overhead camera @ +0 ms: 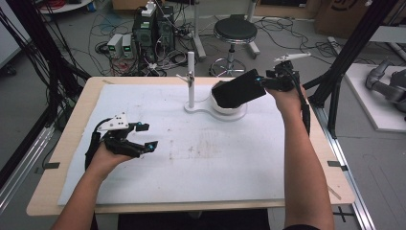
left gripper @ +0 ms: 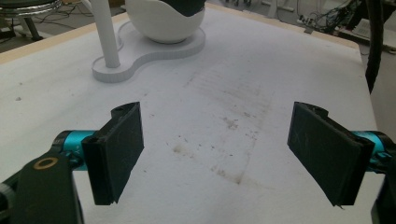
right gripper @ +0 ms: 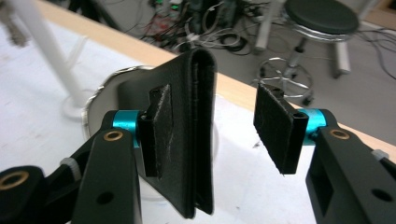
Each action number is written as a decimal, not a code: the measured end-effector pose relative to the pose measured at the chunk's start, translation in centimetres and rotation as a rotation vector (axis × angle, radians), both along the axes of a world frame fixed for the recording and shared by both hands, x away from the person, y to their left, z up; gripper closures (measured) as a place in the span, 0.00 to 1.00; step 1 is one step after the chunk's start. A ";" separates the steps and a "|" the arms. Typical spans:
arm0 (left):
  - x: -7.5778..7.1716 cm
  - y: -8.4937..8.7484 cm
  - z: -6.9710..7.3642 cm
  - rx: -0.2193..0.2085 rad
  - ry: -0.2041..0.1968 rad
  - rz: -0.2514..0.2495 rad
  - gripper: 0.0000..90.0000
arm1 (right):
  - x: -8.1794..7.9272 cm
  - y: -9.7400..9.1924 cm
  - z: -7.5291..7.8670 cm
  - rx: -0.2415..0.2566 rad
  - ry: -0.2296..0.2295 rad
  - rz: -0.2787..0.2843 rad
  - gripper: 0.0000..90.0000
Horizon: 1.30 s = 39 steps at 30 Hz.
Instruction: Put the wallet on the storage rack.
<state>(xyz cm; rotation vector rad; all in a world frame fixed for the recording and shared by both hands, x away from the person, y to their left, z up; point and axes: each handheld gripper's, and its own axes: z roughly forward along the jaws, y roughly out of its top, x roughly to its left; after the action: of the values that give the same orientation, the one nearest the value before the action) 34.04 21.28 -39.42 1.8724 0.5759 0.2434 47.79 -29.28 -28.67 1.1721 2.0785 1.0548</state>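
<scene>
A black folded leather wallet (overhead camera: 238, 88) leans tilted in a white bowl (overhead camera: 225, 109) at the back of the table. My right gripper (overhead camera: 261, 81) is at the wallet's upper right end. In the right gripper view the wallet (right gripper: 198, 135) stands between the jaws of my right gripper (right gripper: 224, 126), lying against the left pad (right gripper: 159, 126), with a clear gap to the right pad (right gripper: 275, 130). The bowl's rim (right gripper: 100, 100) shows behind it. My left gripper (overhead camera: 147, 136) hovers open over the left of the mat, and nothing lies between its jaws (left gripper: 215, 149).
The bowl (left gripper: 163, 23) shares a flat white base (overhead camera: 201, 111) with an upright white post (overhead camera: 191, 81). A stained white mat (overhead camera: 191, 163) covers most of the wooden table. Behind the table are a black stool (overhead camera: 234, 31), cables and computer boxes.
</scene>
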 end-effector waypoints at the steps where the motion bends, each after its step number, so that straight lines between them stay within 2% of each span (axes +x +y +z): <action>1: 0.0 0.0 0.0 -0.002 -0.002 -0.001 0.20 | 0.1 -0.2 -0.2 0.020 0.002 -0.006 0.53; 3: 0.0 0.1 0.1 -0.002 -0.004 -0.003 0.20 | 0.5 -0.7 -0.6 0.052 0.025 -0.012 0.53; 4: 0.0 0.1 0.0 -0.006 -0.003 -0.001 0.21 | 0.6 -0.7 -0.8 0.053 0.033 -0.014 0.52; 11: 0.1 0.2 0.0 -0.002 0.000 0.005 0.21 | 1.2 0.4 -1.3 0.009 0.030 -0.013 0.53; 17: 0.2 0.4 -0.1 0.004 0.003 0.014 0.20 | 0.4 0.4 -0.8 0.005 0.027 -0.020 0.34; 22: 0.1 0.3 0.0 0.012 0.005 0.023 0.21 | -1.3 0.2 0.6 0.036 -0.009 0.009 0.26; 26: 0.0 0.3 0.2 0.008 -0.007 0.032 0.21 | -2.9 -0.2 1.7 0.067 -0.039 0.036 0.24; 30: -0.1 0.6 0.5 0.004 -0.016 0.036 0.20 | -4.8 -0.7 2.3 0.112 -0.102 0.070 0.24; 32: -0.2 0.6 0.6 0.004 -0.020 0.040 0.21 | -5.8 -1.1 2.2 0.143 -0.127 0.088 0.23; 35: -0.2 0.7 0.7 0.007 -0.029 0.043 0.20 | -7.2 -1.7 1.5 0.211 -0.141 0.124 0.22; 36: -0.2 0.6 0.7 0.006 -0.031 0.048 0.20 | -7.7 -1.9 1.2 0.227 -0.162 0.128 0.22; 39: -0.3 0.6 0.7 0.013 -0.045 0.052 0.20 | -9.2 -2.2 0.4 0.245 -0.180 0.153 0.22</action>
<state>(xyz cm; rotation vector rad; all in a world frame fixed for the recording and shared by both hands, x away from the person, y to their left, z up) 33.76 21.88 -38.71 1.8610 0.5939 0.3233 38.63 -31.46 -28.29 0.9986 1.9631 1.4652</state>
